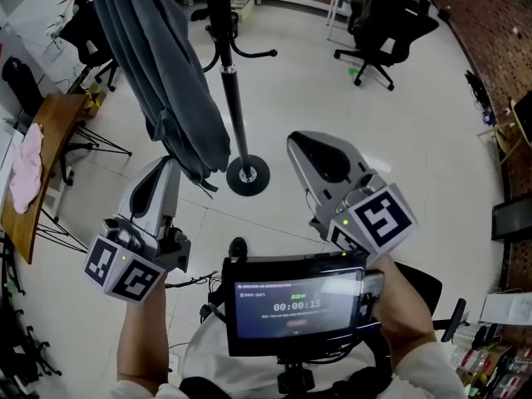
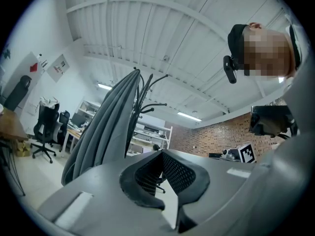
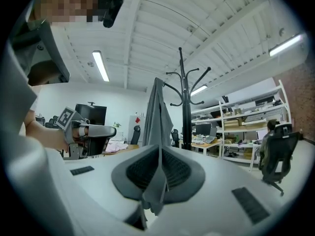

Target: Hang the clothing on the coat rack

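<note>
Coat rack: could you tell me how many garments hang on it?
1: a grey garment hangs from the coat rack, left of its pole in the head view; folds might hide another.

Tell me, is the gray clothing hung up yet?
Looks done: the gray garment hangs on the coat rack. In hand: nothing; the left gripper and right gripper are both shut and empty, apart from it. Left: nothing I can see.

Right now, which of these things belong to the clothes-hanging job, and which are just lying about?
Part of the job: grey garment, the coat rack it hangs on, left gripper, right gripper, both shut and empty.
Just lying about: black office chair, pink cloth, the wooden table under it.
</note>
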Demonstrator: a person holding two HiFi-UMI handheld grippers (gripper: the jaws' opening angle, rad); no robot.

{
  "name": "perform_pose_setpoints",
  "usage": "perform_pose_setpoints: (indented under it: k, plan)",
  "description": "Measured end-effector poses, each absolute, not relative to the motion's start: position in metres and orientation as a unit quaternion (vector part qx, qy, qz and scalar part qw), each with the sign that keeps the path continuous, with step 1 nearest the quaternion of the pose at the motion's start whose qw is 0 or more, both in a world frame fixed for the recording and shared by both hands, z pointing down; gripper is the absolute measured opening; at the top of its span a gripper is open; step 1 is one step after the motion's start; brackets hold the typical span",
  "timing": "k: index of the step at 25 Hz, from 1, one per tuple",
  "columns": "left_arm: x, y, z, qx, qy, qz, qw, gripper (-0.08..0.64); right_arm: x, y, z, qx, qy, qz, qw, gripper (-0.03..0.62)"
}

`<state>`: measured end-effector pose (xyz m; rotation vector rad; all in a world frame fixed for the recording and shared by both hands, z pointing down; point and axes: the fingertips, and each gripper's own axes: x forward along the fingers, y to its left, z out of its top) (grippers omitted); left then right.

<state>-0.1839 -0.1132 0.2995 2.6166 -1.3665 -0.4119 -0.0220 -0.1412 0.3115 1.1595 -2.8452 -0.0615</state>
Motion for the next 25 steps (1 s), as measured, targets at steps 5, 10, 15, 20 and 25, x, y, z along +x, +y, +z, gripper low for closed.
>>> perform_pose_setpoints:
  k: [5,10,15,20,25]
  plan:
    - [-0.172,-0.1,0.31,0.874,-0.459,-0.131,0.093,0.0,-0.014,-0.129,0.324,0.37,-0.928,-0.003,0.041,0.015]
    - [-0.164,-0.088,0.32,0.874,-0.458,-0.125,0.104,0.0,-0.011,-0.118,0.334,0.364,-0.93,0.009,0.041,0.012]
    - [-0.158,-0.081,0.328,0.877,-0.45,-0.122,0.113,0.0,-0.012,-0.108,0.342,0.362,-0.931,0.022,0.04,0.009]
    - [-0.155,-0.077,0.337,0.887,-0.429,-0.113,0.126,0.0,-0.017,-0.099,0.351,0.364,-0.929,0.043,0.045,0.0]
    - [-0.167,-0.075,0.341,0.895,-0.415,-0.101,0.131,0.0,-0.031,-0.096,0.355,0.365,-0.927,0.065,0.047,0.0]
